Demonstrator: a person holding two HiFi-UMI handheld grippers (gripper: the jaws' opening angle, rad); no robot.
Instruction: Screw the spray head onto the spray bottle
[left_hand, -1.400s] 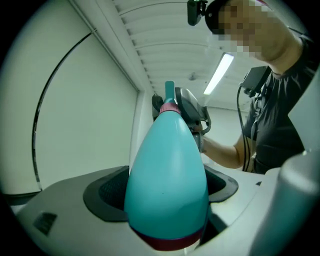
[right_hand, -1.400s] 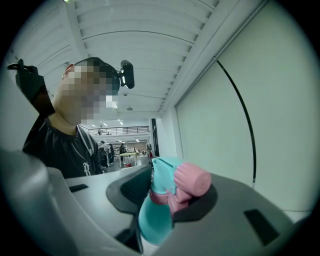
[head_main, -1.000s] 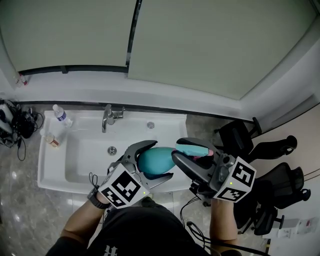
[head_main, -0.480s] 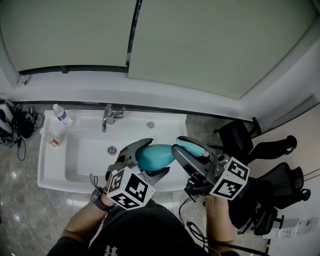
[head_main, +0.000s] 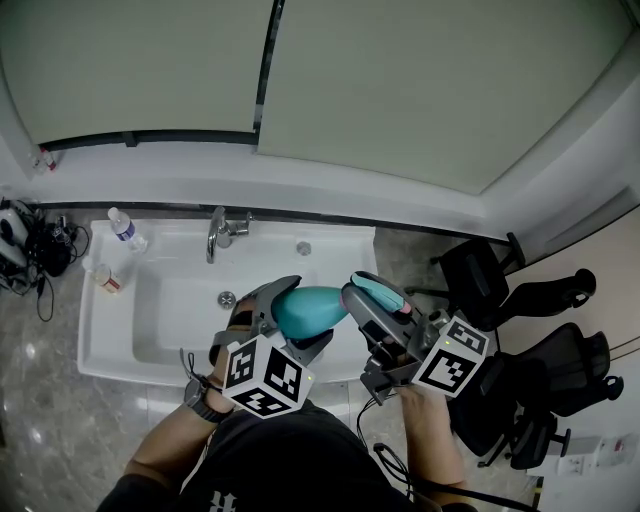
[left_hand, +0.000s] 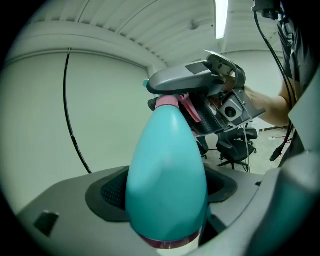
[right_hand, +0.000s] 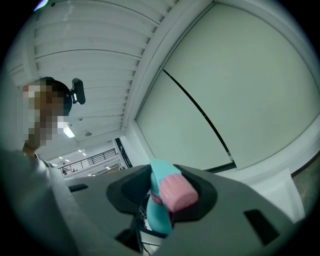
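Both grippers have sunk a little toward the person over the front edge of the sink (head_main: 110, 345) in the last second, and both wrists have rolled, so the marker cubes now sit lower and closer together in the head view. The sink itself carries none of the task's things; bottle and head are both held in the air above its front right corner.

The spray bottle (head_main: 305, 308) has tipped with that roll, and its neck now points to the right, at the other tool. The left gripper (head_main: 303, 316) is clamped on it: in the left gripper view the 2 pads press on the wide lower body of the teal bottle (left_hand: 165, 180), just above its pink base band.

The right gripper (head_main: 368, 300) is closed on the spray head (head_main: 385, 295), and its jaws have held the same width throughout. In the right gripper view the teal head with its pink part (right_hand: 172, 192) sits squeezed between the 2 pads.

Seen from the left gripper, the pink collar (left_hand: 167, 102) of the head rests right on top of the bottle's neck, touching it. I judge the matched rolling to be a turn of the thread, so screwing is under way; how far the collar is seated cannot be told
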